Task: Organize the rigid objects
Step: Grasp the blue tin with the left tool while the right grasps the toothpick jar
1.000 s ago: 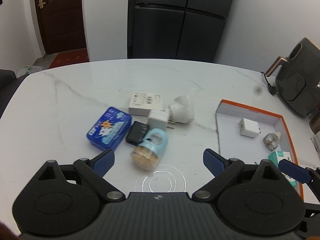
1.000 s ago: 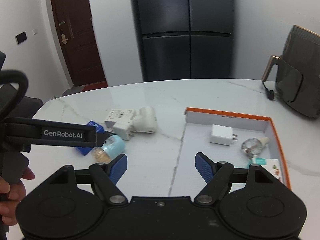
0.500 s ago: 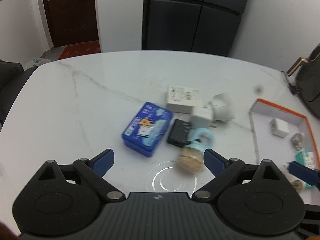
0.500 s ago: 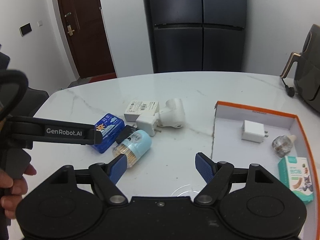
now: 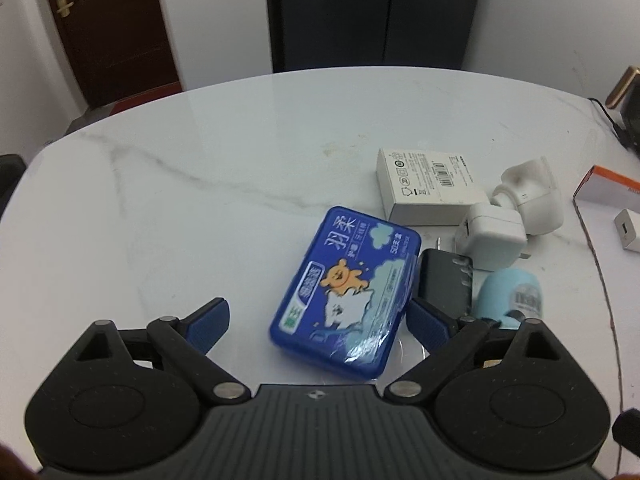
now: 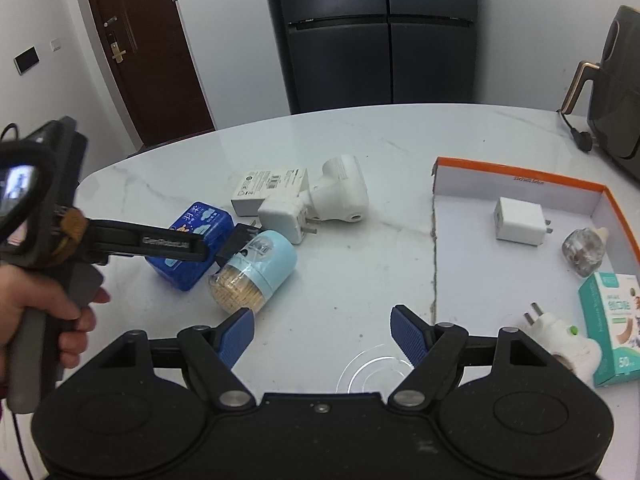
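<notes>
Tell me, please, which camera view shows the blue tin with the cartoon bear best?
The left wrist view: the blue tin fills the centre, its printed lid fully visible. In the right wrist view the blue tin is smaller, and the left hand-held gripper crosses in front of it.

dark fridge (image 6: pixel 380 32), brown door (image 6: pixel 144 48), air fryer (image 6: pixel 616 92)

1. My left gripper (image 5: pixel 318 318) is closing astride the blue rectangular plastic box (image 5: pixel 347 294); bare white marble table (image 5: pixel 180 200) lies open from nine to twelve o'clock.
2. At two o'clock, a black adapter (image 5: pixel 444 280) and a pale-blue toothpick jar (image 5: pixel 510 294) crowd my right finger (image 5: pixel 430 326).
</notes>
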Available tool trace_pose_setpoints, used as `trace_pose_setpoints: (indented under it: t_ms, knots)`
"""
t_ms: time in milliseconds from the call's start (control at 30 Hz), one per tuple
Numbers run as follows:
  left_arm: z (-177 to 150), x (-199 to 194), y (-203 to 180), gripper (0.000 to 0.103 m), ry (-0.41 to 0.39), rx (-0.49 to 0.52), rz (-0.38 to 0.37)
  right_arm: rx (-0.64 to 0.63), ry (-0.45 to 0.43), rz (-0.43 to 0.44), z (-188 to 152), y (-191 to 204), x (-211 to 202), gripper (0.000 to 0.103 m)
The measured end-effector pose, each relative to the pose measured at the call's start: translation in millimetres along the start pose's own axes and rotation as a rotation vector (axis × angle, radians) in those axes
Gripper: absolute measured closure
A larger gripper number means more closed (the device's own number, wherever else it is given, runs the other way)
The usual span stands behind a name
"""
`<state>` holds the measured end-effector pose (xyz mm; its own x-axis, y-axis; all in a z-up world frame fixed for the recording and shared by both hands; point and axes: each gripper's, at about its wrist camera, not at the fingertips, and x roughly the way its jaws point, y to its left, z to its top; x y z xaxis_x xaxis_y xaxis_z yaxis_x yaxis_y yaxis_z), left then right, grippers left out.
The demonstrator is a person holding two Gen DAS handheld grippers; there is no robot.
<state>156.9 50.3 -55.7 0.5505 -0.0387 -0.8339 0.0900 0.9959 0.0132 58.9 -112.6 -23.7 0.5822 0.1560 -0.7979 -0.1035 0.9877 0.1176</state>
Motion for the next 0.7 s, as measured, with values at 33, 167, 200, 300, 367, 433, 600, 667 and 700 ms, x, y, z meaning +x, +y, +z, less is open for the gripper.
trace_pose_setpoints:
  t_ms: [33,167,200,300,367,433,600,667,700]
  knots:
    - [0.7,3.2,0.5,0.015,-0.003,0.001,-0.010,0.003,0.003,0.005,0.7,1.6,2.0,0.013]
    - [-2.0,6.2,0.6,0.040,-0.019,0.024,-0.028,0.023,0.028,0.032,5.8,11.3,17.2,0.012]
    - [-3.1,3.9,2.1,0.042,-0.024,0.023,-0.036,0.025,0.032,0.036,7.3,14.2,21.6,0.012]
    - [-8.3,-5.8,13.3,0.042,-0.027,-0.017,-0.054,0.040,0.044,0.054,13.0,23.7,36.8,0.011]
    - [-10.9,-11.1,21.3,0.042,-0.034,-0.031,-0.043,0.040,0.054,0.059,15.8,31.2,49.2,0.011]
    - [-15.7,-19.7,30.0,0.042,-0.041,-0.055,-0.031,0.039,0.074,0.056,18.1,38.3,62.0,0.011]
    - [-27.3,-38.9,46.8,0.042,-0.049,-0.097,-0.017,0.078,0.110,0.062,24.5,50.9,91.2,0.011]
    - [-30.1,-42.7,50.1,0.042,-0.050,-0.102,-0.017,0.059,0.118,0.023,25.9,56.1,101.1,0.011]
    - [-28.8,-43.3,52.1,0.042,-0.050,-0.105,-0.018,0.053,0.116,0.008,25.4,56.2,104.0,0.011]
